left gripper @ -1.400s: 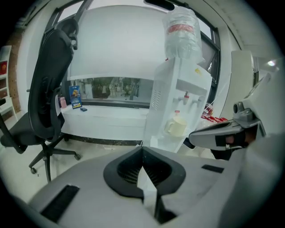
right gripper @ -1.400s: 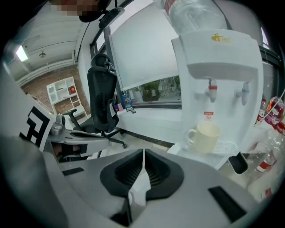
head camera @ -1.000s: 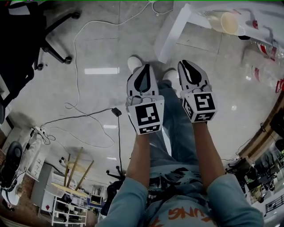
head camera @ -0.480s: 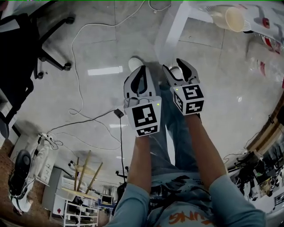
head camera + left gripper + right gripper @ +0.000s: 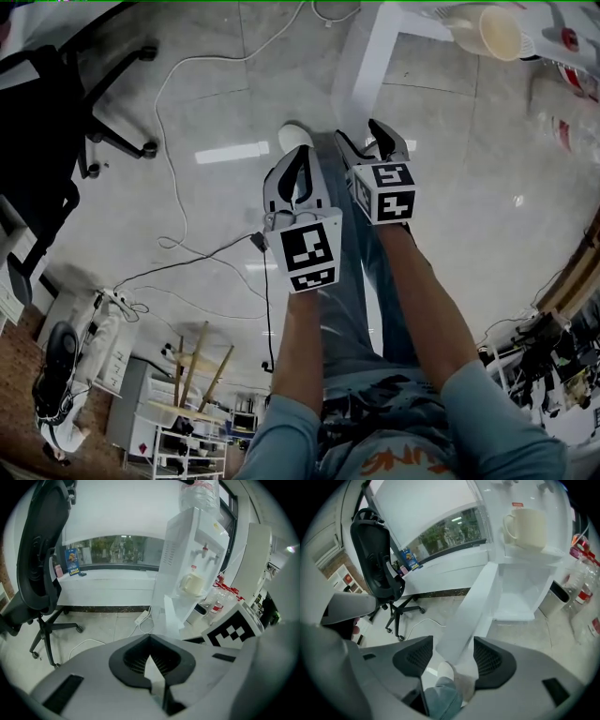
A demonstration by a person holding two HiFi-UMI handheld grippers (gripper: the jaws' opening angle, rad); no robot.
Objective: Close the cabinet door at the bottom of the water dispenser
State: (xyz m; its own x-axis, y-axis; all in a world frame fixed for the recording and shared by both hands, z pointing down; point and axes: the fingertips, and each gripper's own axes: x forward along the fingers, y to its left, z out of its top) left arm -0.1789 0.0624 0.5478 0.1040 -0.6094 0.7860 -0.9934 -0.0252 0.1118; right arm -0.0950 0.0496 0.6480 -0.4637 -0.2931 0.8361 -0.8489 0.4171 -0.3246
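Note:
The white water dispenser (image 5: 197, 545) has its bottom cabinet door (image 5: 474, 603) swung open, and the bare compartment (image 5: 520, 590) shows behind it. In the head view the door (image 5: 364, 58) juts toward me from the top. My right gripper (image 5: 368, 139) hangs just short of the door's near edge. Its jaws have just been opening and stand wide, with nothing pressed between the pads. In the right gripper view (image 5: 452, 651) the door edge shows through the gap. My left gripper (image 5: 302, 157) is beside it, jaws shut and empty (image 5: 151, 639).
A cream mug (image 5: 527, 527) stands on the dispenser's drip shelf. A black office chair (image 5: 56, 112) is at the left, and cables (image 5: 173, 141) trail over the tiled floor. Bottles (image 5: 581, 602) stand right of the dispenser. My leg and shoe (image 5: 440, 686) are under the right gripper.
Both grippers have moved toward the door, the right one further, with a roll of the wrist. The right jaws went from shut to wide open.

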